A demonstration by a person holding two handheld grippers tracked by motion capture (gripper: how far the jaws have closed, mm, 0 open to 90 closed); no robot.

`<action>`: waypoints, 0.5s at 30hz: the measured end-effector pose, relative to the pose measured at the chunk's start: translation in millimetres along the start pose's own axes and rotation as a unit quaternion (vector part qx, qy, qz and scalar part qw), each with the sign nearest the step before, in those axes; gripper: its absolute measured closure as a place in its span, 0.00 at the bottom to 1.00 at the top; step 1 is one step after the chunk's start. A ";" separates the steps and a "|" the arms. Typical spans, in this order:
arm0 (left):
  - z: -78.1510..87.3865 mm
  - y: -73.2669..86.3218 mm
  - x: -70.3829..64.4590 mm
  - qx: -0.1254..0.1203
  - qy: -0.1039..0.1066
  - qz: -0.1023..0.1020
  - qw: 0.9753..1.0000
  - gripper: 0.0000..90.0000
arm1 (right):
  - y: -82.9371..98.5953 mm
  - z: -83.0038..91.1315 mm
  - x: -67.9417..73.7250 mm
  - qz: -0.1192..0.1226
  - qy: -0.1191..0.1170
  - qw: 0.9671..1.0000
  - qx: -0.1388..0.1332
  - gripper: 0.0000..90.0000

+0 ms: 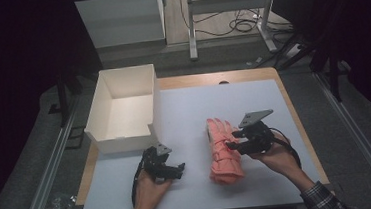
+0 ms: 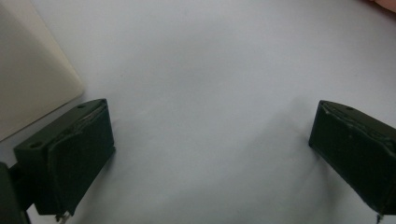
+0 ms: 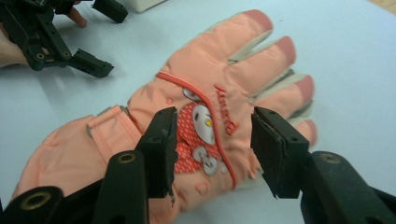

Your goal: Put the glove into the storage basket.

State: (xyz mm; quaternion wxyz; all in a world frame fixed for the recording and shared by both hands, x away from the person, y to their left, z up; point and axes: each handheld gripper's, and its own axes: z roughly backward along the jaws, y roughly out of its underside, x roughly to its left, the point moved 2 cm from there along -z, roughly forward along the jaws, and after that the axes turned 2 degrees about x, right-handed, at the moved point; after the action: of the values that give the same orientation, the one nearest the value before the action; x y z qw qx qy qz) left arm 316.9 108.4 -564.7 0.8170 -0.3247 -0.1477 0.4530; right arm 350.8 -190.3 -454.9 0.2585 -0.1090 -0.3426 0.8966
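Note:
A salmon-pink padded glove (image 1: 222, 154) lies flat on the pale mat, fingers pointing toward the far side. It has a cartoon patch (image 3: 205, 126) on its back. My right gripper (image 1: 232, 140) is open just over the glove (image 3: 219, 79), its jaws standing either side of the patch with nothing clamped. My left gripper (image 1: 180, 170) rests low on the mat to the left of the glove, open wide and empty (image 2: 210, 107). It also shows at the top left of the right gripper view (image 3: 70, 46).
An open white cardboard box (image 1: 104, 98) stands at the table's back left, and its corner (image 2: 28, 79) is close to my left gripper. The pale mat (image 1: 194, 109) covers most of the wooden table. Desk legs and cables lie on the floor beyond.

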 end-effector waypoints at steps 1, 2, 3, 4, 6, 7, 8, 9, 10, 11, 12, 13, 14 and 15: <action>0.0 0.0 0.0 0.000 0.000 0.000 1.000 0.00 | 1.1 3.2 -0.7 0.001 0.004 1.000 -0.002 0.55; 0.0 0.0 0.0 0.000 0.000 0.000 1.000 0.00 | 2.5 6.0 -1.6 0.001 0.010 1.000 -0.002 0.55; 0.1 0.0 0.0 0.001 0.000 0.000 1.000 0.00 | 4.2 8.7 -2.9 0.000 0.014 1.000 -0.004 0.55; 0.1 0.0 0.1 0.001 0.000 0.000 1.000 0.00 | 5.8 10.7 -4.1 -0.002 0.015 1.000 -0.006 0.55; 0.1 -0.1 0.3 0.001 -0.001 -0.002 1.000 0.00 | 11.3 15.0 -7.6 -0.011 0.019 1.000 -0.012 0.55; 0.1 -0.1 0.3 0.001 -0.001 -0.002 1.000 0.00 | 15.7 16.7 -9.6 -0.016 0.022 1.000 -0.013 0.55; 0.1 -0.1 0.3 0.001 -0.001 -0.002 1.000 0.00 | 19.7 17.5 -11.2 -0.021 0.023 0.999 -0.014 0.55; 0.1 0.0 0.0 0.001 0.000 0.000 1.000 0.00 | 24.2 17.9 -12.2 -0.028 0.023 0.999 -0.013 0.55; 0.0 0.0 0.0 0.000 0.000 0.000 1.000 0.00 | 27.8 17.8 -13.0 -0.032 0.023 0.999 -0.012 0.55; 0.0 0.0 0.1 0.000 0.000 0.000 1.000 0.00 | 34.2 16.9 -14.6 -0.035 0.024 0.999 -0.010 0.55; 0.1 0.0 0.2 0.001 0.000 -0.001 1.000 0.00 | 38.2 16.5 -15.3 -0.036 0.026 0.999 -0.007 0.56; 0.2 0.1 0.3 0.002 0.000 -0.003 1.000 0.00 | 45.1 15.3 -15.3 -0.044 0.025 0.999 -0.007 0.58; 0.3 0.1 0.4 0.002 0.000 -0.003 1.000 0.00 | 50.7 14.3 -15.5 -0.047 0.023 0.999 -0.005 0.60; -0.1 0.0 -0.1 0.000 0.000 0.001 1.000 0.00 | 56.4 13.0 -15.3 -0.052 0.020 0.998 -0.003 0.63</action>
State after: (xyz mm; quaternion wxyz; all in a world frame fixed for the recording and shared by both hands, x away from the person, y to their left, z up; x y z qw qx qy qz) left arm 316.9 108.2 -564.8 0.8166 -0.3251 -0.1478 0.4534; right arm 336.8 -241.4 -482.8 0.3116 -0.1092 -0.3454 0.8785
